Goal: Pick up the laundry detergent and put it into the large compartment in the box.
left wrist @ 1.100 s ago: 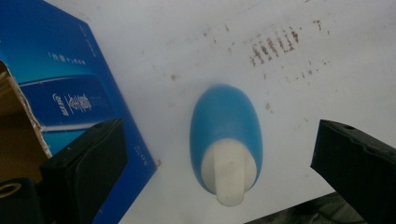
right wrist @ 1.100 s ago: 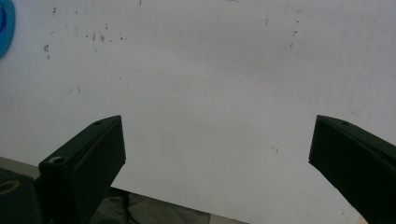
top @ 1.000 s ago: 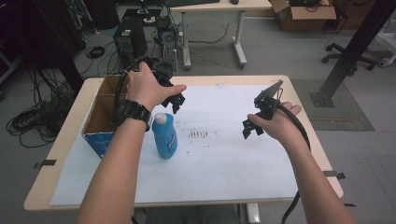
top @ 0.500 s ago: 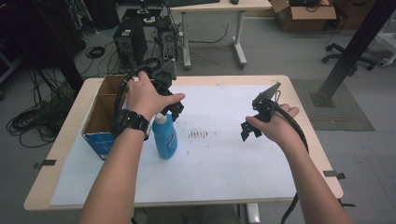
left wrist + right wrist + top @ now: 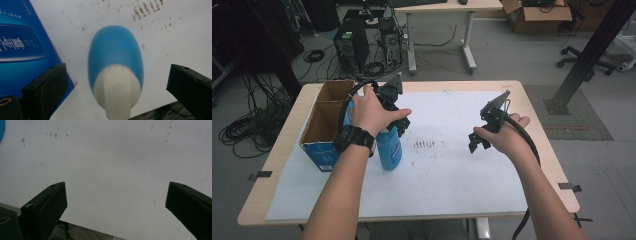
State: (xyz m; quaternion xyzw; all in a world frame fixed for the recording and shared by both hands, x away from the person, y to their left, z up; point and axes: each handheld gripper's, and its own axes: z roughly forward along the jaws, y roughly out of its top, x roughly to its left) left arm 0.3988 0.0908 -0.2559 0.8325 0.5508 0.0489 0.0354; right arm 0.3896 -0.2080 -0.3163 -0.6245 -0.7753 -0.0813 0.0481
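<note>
White characters stand on the blue box [image 5: 22, 45] just left of the left gripper [image 5: 117, 82] and its wide-apart jaws, but they are too blurred to read. The blue bottle [image 5: 115, 52] between those jaws bears no legible label.

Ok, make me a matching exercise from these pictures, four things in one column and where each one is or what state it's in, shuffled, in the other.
Things
1. blue bottle
2. cardboard box
3. left gripper
4. right gripper

Places or states
A. held above bare white paper, jaws wide apart
B. upright on the paper, white cap on top
C. open-topped, at the table's left edge
D. directly above the bottle's cap, jaws open on either side of it

Pairs: 1-B, 2-C, 3-D, 4-A
</note>
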